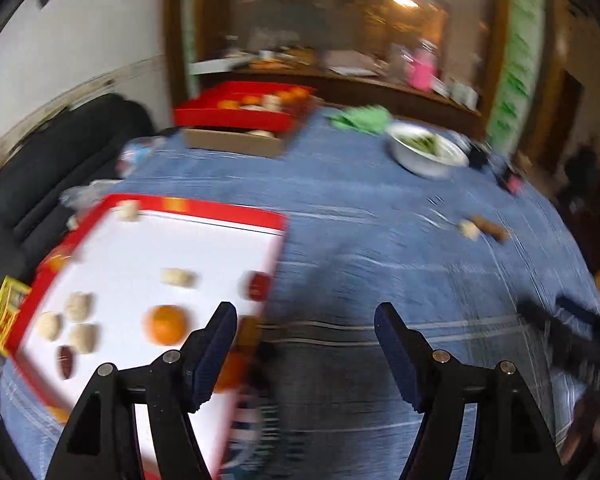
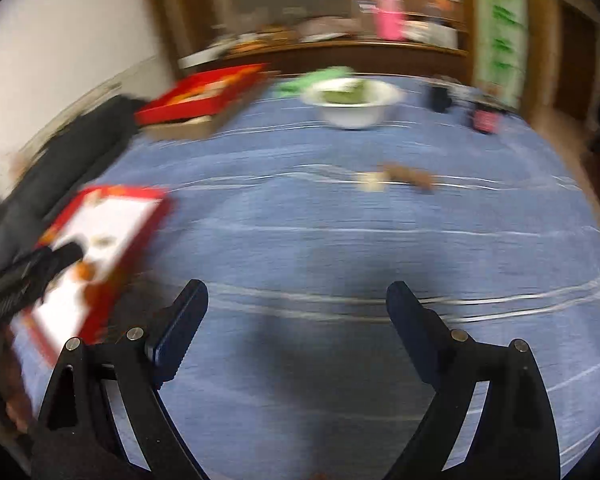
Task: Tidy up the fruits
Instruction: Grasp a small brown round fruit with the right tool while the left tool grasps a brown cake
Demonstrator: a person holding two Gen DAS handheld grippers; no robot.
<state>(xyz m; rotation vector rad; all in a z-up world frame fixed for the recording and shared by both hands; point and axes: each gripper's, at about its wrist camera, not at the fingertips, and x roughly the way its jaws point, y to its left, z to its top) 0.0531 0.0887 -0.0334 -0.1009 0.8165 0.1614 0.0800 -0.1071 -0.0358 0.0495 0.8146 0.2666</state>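
- Because both views are smeared, fine detail is hard to read, but the left gripper [image 1: 306, 320] has its jaws spread wide with nothing between them, above the blue cloth [image 1: 380, 208].
- The right gripper [image 2: 298, 300] is likewise spread apart and empty, over bare cloth.
- An orange [image 1: 165, 325] lies on the white, red-edged tray [image 1: 204, 248] among pale round pieces and a dark red one, apparently gathered there for sorting.
- Two stray pieces, a pale one [image 1: 470, 229] touching a brown one [image 1: 492, 229], lie well apart from the tray; they probably remain to be collected.
- A white bowl of greens [image 1: 426, 152] and a red box [image 1: 236, 114] sit near the cloth's far edge.
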